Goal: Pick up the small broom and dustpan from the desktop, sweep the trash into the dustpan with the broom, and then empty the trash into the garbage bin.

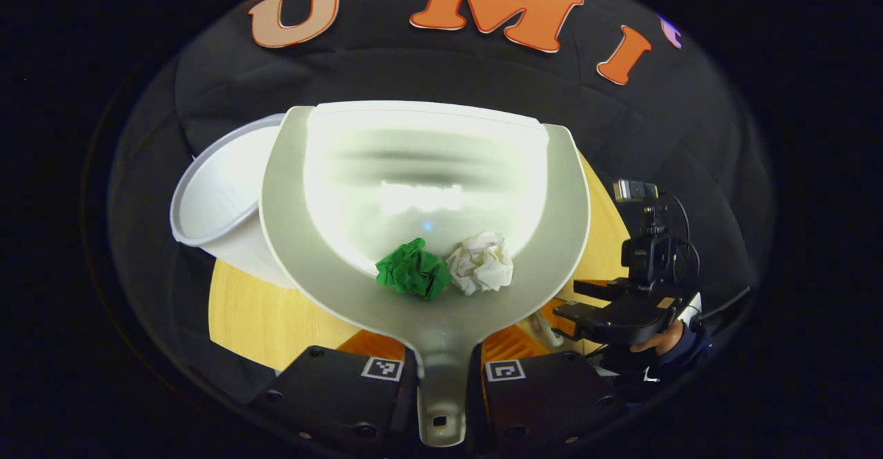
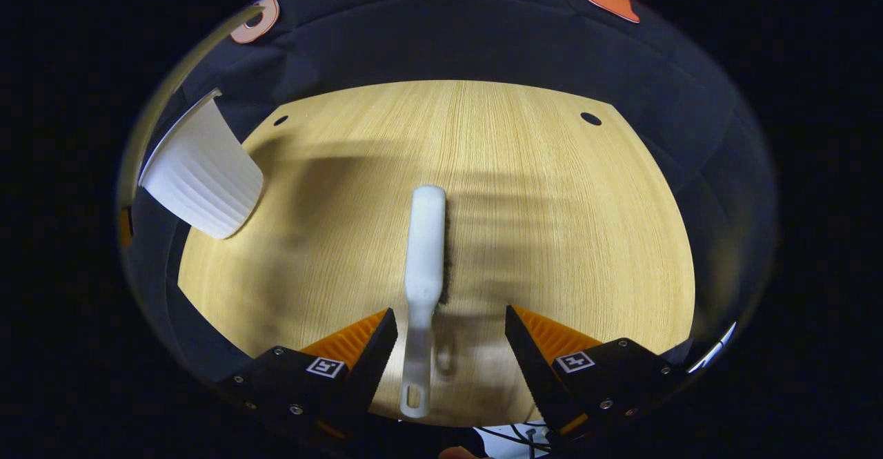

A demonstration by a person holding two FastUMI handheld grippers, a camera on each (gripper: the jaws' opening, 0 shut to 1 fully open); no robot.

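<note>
The left tool (image 1: 441, 376) is clamped on the dustpan's handle (image 1: 441, 397), both fingers pressing its sides, with the dustpan (image 1: 428, 238) raised off the surface and reaching forward from it. Just ahead of the handle, at the back of the pan, a green paper ball (image 1: 412, 270) and a white paper ball (image 1: 481, 262) sit touching each other. Beyond the pan's front lip and to the tool's left is the white garbage bin (image 1: 214, 197), its open mouth partly under the pan. The step in hand looks like emptying: bring the lip squarely over the bin before tipping forward, slowly, so both balls slide in. The right tool (image 2: 452, 335) stands wide open, holding nothing, with the small broom (image 2: 422, 266) lying on the wooden surface (image 2: 552, 238) between its fingers.
</note>
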